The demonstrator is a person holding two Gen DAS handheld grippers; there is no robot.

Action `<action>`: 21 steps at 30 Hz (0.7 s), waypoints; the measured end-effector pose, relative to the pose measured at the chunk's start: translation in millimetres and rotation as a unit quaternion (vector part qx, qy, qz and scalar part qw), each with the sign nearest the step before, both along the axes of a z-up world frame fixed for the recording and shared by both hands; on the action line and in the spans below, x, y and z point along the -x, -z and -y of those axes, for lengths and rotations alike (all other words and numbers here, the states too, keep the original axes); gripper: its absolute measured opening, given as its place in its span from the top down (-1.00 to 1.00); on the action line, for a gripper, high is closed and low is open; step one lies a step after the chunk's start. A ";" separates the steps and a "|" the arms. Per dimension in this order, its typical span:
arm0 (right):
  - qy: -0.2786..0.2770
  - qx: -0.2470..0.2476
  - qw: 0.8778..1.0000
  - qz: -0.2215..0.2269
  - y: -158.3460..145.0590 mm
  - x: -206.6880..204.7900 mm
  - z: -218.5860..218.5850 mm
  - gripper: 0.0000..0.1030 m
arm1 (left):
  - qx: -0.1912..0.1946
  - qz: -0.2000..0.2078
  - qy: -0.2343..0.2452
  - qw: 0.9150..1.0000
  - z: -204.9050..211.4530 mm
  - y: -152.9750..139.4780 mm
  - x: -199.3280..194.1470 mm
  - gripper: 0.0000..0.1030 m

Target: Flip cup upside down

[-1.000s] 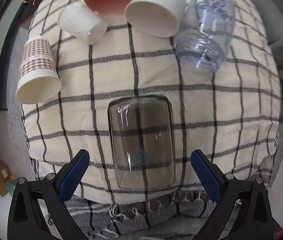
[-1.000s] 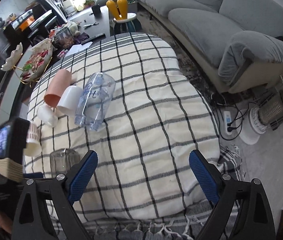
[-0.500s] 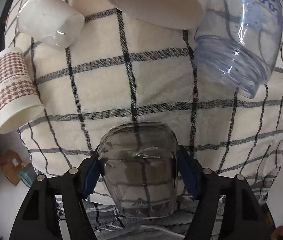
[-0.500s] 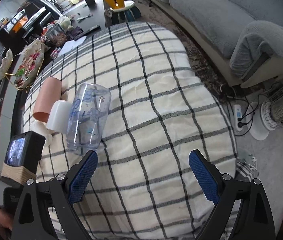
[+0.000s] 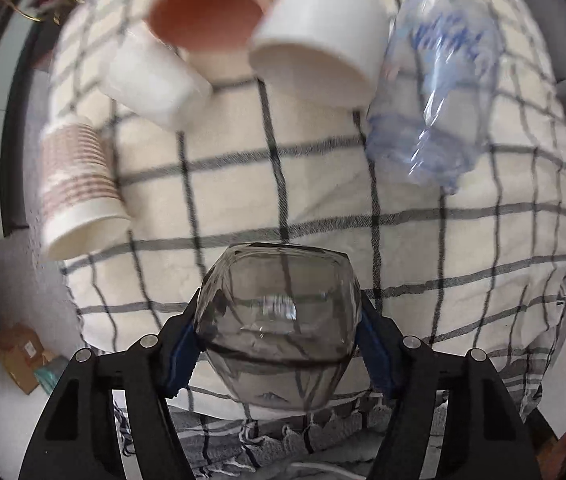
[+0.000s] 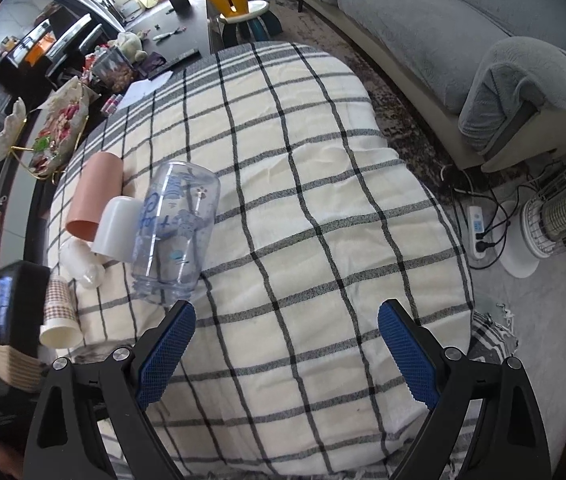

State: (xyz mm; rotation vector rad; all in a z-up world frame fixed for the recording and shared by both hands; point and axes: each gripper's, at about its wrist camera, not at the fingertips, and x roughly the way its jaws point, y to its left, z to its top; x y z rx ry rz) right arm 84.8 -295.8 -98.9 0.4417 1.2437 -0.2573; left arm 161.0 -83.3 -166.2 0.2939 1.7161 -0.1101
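A smoky clear glass cup (image 5: pixel 279 320) is held between the blue pads of my left gripper (image 5: pixel 279 350), which is shut on its sides, above the near edge of the checked cloth (image 5: pixel 323 184). Its base faces away from the camera. My right gripper (image 6: pixel 286 354) is open and empty over the near middle of the cloth (image 6: pixel 303 208). The left gripper's body (image 6: pixel 7 312) shows at the left edge of the right wrist view.
Lying on the cloth are a pink cup (image 5: pixel 207 4), a white cup (image 5: pixel 319 68), a small white cup (image 5: pixel 155 80), a checked paper cup (image 5: pixel 79 196) and a clear blue-printed bottle (image 5: pixel 439 96). A grey sofa (image 6: pixel 463 20) and a heater (image 6: pixel 563 216) stand to the right.
My left gripper closed on the glass cup and lifted it off the cloth; the view pulled back and is blurred from motion. My right gripper stayed open and drifted slightly.
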 end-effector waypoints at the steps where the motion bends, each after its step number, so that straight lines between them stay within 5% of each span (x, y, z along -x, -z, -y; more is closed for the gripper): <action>1: -0.001 0.001 1.000 0.004 -3.1 2.2 -1.6 -0.80 | 0.008 0.023 -0.001 1.000 -2.8 -12.1 3.2 -0.32; 6: -0.010 0.013 1.000 0.020 -16.2 15.7 -10.4 -0.80 | 0.047 0.110 -0.011 0.993 -14.8 -48.9 20.4 -0.32; 8: -0.012 0.022 0.999 0.022 -18.8 22.3 -14.5 -0.80 | 0.065 0.167 -0.017 0.984 -18.3 -60.6 27.4 -0.32; 13: -0.016 0.043 0.999 0.028 -17.0 38.2 -21.8 -0.80 | 0.088 0.291 -0.029 0.952 -34.1 -72.5 45.1 -0.32; 16: -0.020 0.057 0.998 0.033 -11.6 47.0 -27.7 -0.80 | 0.111 0.367 -0.044 0.922 -47.7 -71.5 64.6 -0.32; 21: -0.035 0.089 0.994 0.051 -2.1 57.3 -41.4 -0.80 | 0.145 0.436 -0.052 0.887 -54.0 -49.9 76.3 -0.32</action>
